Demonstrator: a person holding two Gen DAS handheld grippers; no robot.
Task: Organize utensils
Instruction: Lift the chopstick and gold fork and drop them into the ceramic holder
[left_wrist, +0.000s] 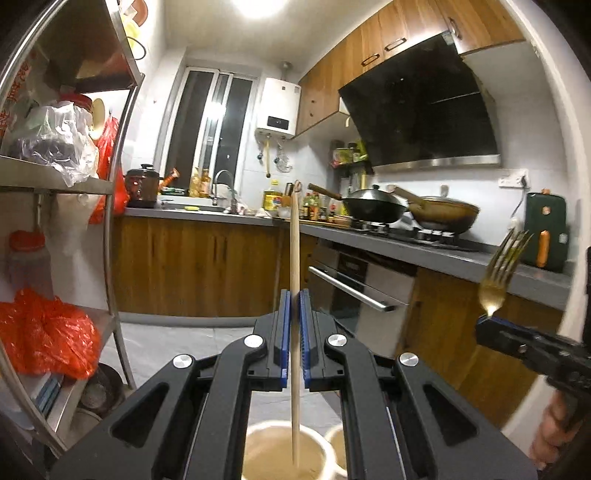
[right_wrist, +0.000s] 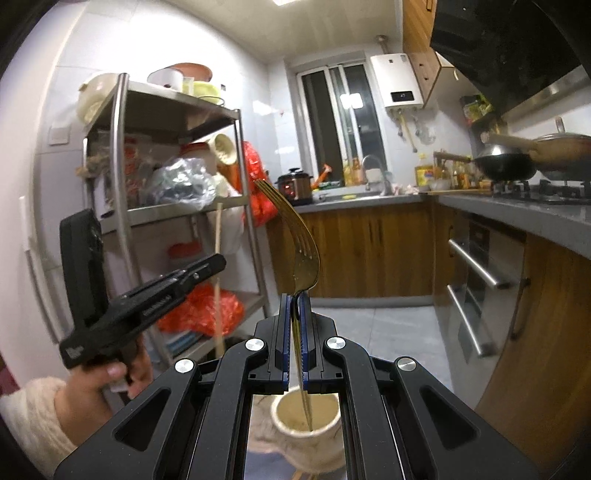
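Your left gripper (left_wrist: 294, 295) is clamped on a long pale wooden chopstick (left_wrist: 294, 258). The stick runs upright through the blue pads, pinched about mid-length: the top stands well above the jaws, and the bottom end hangs over the mouth of a cream ceramic cup (left_wrist: 321, 448) right below.

Your right gripper (right_wrist: 294, 299) is closed on a gold-toned metal fork (right_wrist: 301, 243). The pads grip the handle just under the fork's head, with the tines up and curving left above the jaws. The handle drops between the pads, its tip over the opening of a cream ceramic cup (right_wrist: 332, 424).

From the right wrist view, your left hand (right_wrist: 110, 373) holds its gripper beside the steel shelf rack (right_wrist: 122, 206).
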